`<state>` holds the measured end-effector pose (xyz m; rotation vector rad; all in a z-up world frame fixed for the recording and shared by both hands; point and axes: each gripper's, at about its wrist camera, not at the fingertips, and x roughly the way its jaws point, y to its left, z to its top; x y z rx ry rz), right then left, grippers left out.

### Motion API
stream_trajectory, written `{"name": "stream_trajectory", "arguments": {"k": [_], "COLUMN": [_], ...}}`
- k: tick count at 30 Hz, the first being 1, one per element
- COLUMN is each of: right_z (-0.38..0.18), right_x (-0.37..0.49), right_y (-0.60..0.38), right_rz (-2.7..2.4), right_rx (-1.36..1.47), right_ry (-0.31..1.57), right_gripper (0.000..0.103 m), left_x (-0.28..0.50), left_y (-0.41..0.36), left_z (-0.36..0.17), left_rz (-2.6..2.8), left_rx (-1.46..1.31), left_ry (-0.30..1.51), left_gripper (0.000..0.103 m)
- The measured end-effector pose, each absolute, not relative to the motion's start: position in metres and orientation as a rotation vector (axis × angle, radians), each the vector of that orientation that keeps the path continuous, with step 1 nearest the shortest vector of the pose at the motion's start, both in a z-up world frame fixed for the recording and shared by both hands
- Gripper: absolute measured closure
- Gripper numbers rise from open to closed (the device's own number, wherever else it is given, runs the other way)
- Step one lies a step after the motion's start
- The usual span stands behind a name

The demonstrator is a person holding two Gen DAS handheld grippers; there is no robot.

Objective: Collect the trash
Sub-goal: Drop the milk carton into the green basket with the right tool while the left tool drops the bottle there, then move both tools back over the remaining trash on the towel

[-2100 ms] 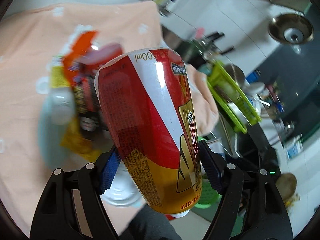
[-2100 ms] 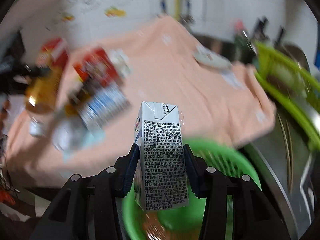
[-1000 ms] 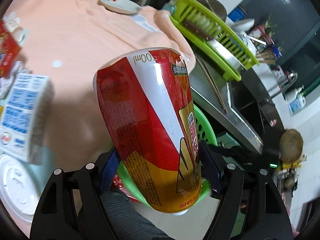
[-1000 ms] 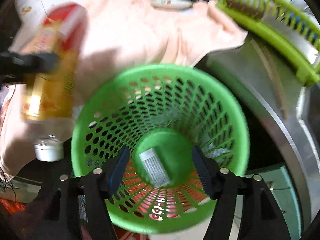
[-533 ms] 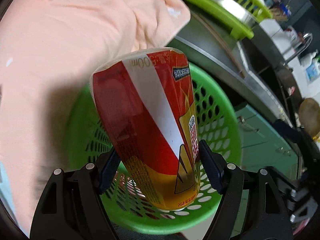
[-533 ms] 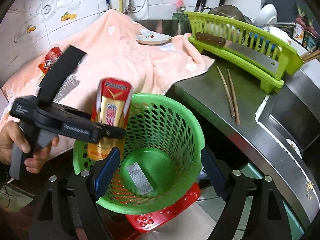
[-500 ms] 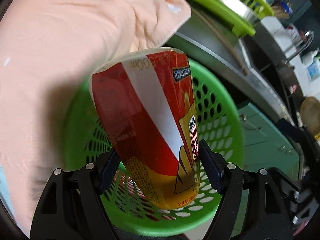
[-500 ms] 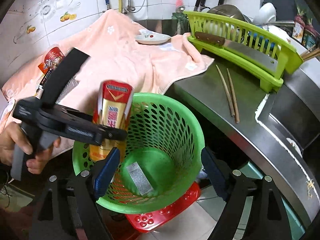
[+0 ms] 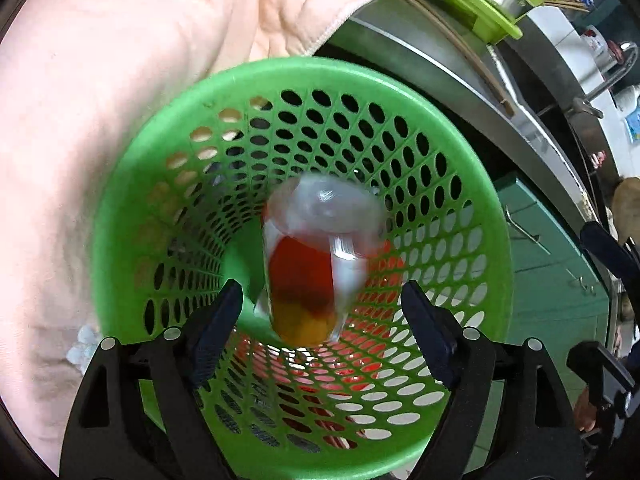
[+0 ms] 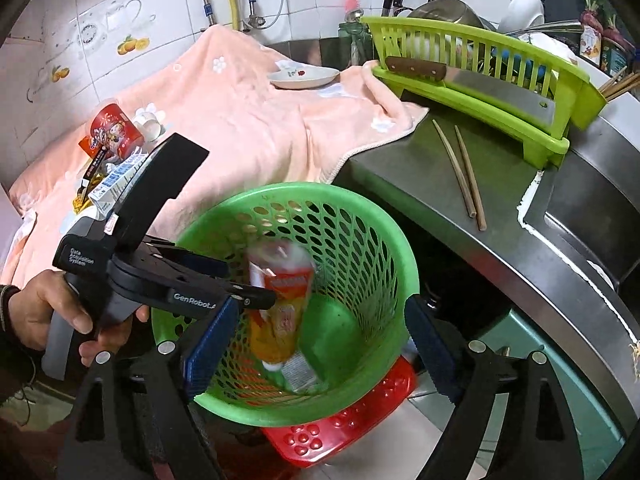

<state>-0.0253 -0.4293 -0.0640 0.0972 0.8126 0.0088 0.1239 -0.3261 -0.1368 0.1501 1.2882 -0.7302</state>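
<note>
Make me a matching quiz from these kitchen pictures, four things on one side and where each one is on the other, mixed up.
Things:
1. can
2. cleaver
3. chopsticks
4. plate

Places:
A. on the pink towel
B. on the bare steel counter
C. inside the green basket
D. along the front of the green dish rack

Pairs: 1-C, 2-D, 3-B, 4-A

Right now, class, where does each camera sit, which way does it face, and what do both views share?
Left wrist: on the left gripper, facing steeply down into the green basket; own fingers opening.
Right wrist: on the right gripper, facing down across the counter; own fingers, left hand.
Shared: basket, blurred can, pink towel.
</note>
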Motion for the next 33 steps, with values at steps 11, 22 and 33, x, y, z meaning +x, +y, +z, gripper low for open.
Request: {"name": "stream_trajectory", "arguments": {"k": [11,22,33], "right_z": [-0.054,-0.044,-0.033], "right_x": [-0.024,0.004,0.058], "right_y": [-0.410,-0.367,-0.303], "right_rz": [0.033,0.140,0.276], "right_rx": [0.074,0.071,0.119], "right_ry": [0.798,0.787,0.815], "right_gripper": [0.018,0.017,0.017], "left_x": [0.105,0.095,0.092], "left_y": [-0.285,-0.204,-0.087], "left_z": [-0.102,-0.050,-0.024], "left_rz": [-0.732,-0.630,-0.430], "left_rx": [0.113,0.052,-0.091], "left_ry": [1.195,1.031,0.930], "left_gripper": [0.022,0.022,0.019]}}
